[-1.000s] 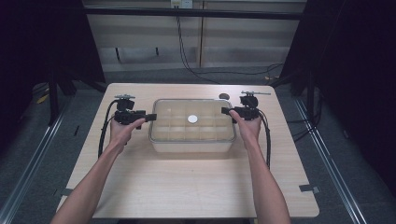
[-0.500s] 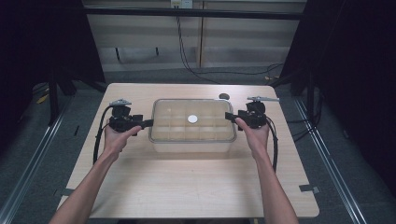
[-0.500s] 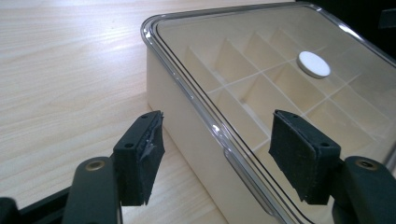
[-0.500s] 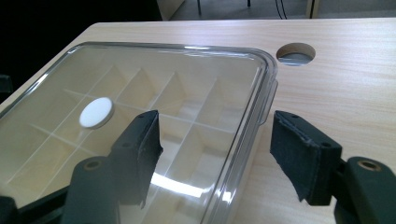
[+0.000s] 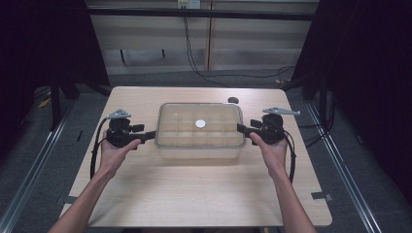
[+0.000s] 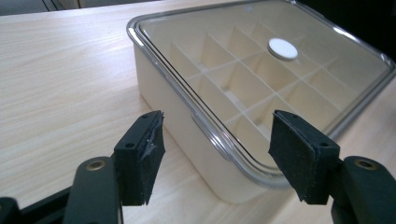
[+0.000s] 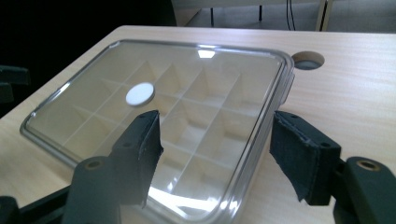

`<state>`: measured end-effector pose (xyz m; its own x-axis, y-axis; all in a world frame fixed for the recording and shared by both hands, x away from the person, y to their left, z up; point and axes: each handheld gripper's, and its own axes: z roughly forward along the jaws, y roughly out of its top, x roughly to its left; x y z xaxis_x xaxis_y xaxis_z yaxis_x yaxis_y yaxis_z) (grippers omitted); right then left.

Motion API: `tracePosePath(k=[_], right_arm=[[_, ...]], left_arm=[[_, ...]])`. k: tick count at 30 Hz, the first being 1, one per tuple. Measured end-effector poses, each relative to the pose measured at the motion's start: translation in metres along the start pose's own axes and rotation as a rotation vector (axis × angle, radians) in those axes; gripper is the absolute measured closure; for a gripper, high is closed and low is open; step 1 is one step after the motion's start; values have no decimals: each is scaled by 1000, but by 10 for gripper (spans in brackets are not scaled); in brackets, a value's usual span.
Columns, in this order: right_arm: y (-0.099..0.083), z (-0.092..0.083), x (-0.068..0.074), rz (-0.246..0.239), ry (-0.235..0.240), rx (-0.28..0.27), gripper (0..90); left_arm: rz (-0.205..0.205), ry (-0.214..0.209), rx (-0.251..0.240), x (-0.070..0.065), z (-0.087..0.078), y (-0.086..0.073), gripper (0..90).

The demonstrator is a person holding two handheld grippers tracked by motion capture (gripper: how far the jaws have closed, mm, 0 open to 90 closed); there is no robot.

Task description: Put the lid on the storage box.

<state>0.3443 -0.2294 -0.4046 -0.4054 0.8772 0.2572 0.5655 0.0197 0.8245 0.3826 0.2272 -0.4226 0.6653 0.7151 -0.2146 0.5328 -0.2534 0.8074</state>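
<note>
Both tools stand released, jaws wide apart and gripping nothing. Left tool [image 5: 149, 135] sits at the left short side of the compartment box [image 5: 199, 131], its jaws pointing in at the box wall; in the left gripper view [image 6: 215, 154] the near corner of the box and the rim of its clear lid [image 6: 261, 70] lie between the two black pads [image 6: 142, 158], without either pad pressing on them. Its jaws have just been closing a little. Right tool [image 5: 244, 130] sits at the box's right short side, pointing in the same way; in the right gripper view [image 7: 215, 154] the lid's edge runs between its pads, again untouched.

Box and lid rest on the bench [image 5: 194, 204] between the two tools, long sides running across. A white round disc [image 5: 200, 124] sits at the middle of the lid, above the grid of dividers. Just beyond the box's far right corner is a round hole [image 5: 233, 100] in the bench. Nearer the person than the box, the bench lies bare and wide; left and right of the box each hand has bench under it, with the bench edges a little farther out.
</note>
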Motion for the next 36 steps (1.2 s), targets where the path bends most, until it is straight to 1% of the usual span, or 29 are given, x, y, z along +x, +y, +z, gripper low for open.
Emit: tracePosePath(k=[2,3,4,6,7,8,10,11,13,15,17,19,21,22,24,25,27,28,30,32,35,36], right_arm=[[-5,-5,1,2,13,-2,332],[-8,-7,2,3,14,0,331],[-10,-10,3,2,11,1,331],[-16,-16,6,1,17,-4,330],[-18,-18,6,2,19,-4,330],[-22,-21,7,4,21,-3,330],[-30,-28,8,2,26,-2,328],[-32,-30,8,-2,23,0,327],[-37,-37,8,3,25,-7,325],[-42,-44,9,4,22,-14,324],[-45,-50,11,1,27,-14,322],[-49,-55,12,-11,22,-10,320],[-53,-60,14,-10,18,-10,318],[-55,-62,14,-10,20,-12,318],[-62,-68,16,-5,22,-14,317],[-64,-69,16,-1,22,-13,316],[-70,-72,18,-3,21,-6,313],[-73,-74,18,-2,21,-5,311],[-80,-77,21,10,31,-7,310],[-86,-79,23,5,28,3,305],[-95,-83,28,-2,29,22,303],[-97,-84,30,-5,28,24,300]], left_arm=[[2,-3,-4,-4,-4,-3,353],[11,-10,-3,-6,-6,-5,357],[25,-7,0,-8,-9,-6,360],[28,-21,-3,-13,-13,-10,369],[39,-17,1,-15,-16,-13,381],[54,-3,-3,-19,-18,-16,382],[58,-11,-9,-22,-23,-23,382],[65,-8,-8,-25,-25,-26,381],[65,-11,-9,-29,-30,-31,377],[88,-14,-4,-35,-34,-36,366],[102,-9,9,-39,-39,-41,353],[109,-7,13,-41,-42,-46,348],[98,-13,19,-42,-46,-52,334],[96,-8,21,-42,-47,-56,333],[79,-5,25,-41,-50,-62,324],[65,-10,29,-41,-51,-65,322],[53,-7,32,-41,-54,-70,319],[55,-3,38,-42,-56,-73,312],[52,-3,50,-44,-59,-78,297],[44,10,54,-46,-62,-83,283],[26,8,64,-50,-66,-93,268],[17,-3,71,-52,-66,-97,268]])
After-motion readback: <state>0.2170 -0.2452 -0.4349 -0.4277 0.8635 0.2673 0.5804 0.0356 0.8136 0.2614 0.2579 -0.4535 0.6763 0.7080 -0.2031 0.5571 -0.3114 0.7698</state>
